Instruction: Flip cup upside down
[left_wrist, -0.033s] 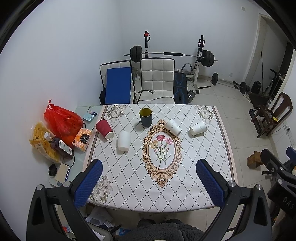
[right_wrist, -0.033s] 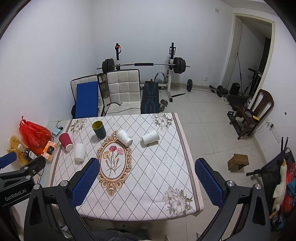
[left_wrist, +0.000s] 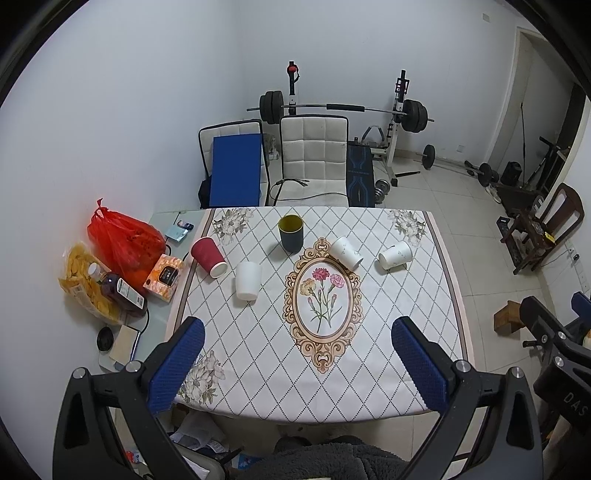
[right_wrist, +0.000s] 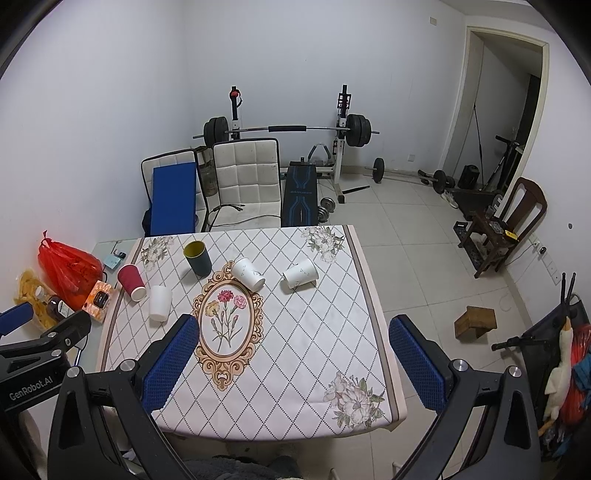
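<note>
Several cups sit on the far half of the patterned table (left_wrist: 369, 354). A dark cup with a yellow inside (left_wrist: 291, 233) stands upright. A red cup (left_wrist: 208, 256) lies on its side at the left edge. A plain white cup (left_wrist: 248, 280) stands mouth down. Two marbled white cups (left_wrist: 346, 252) (left_wrist: 395, 254) lie on their sides. The same cups show in the right wrist view: dark (right_wrist: 197, 258), red (right_wrist: 131, 282), white (right_wrist: 160, 303), marbled (right_wrist: 248, 273) (right_wrist: 300, 274). My left gripper (left_wrist: 297, 363) and right gripper (right_wrist: 293, 363) are open, empty, high above the near table edge.
A red bag (left_wrist: 123, 240), a snack bag (left_wrist: 83, 280), a bottle (left_wrist: 120, 290) and an orange box (left_wrist: 164, 277) lie on a side surface left of the table. Chairs (left_wrist: 314, 158) and a barbell rack (left_wrist: 340, 109) stand behind. A wooden block (right_wrist: 474, 321) is on the floor at right.
</note>
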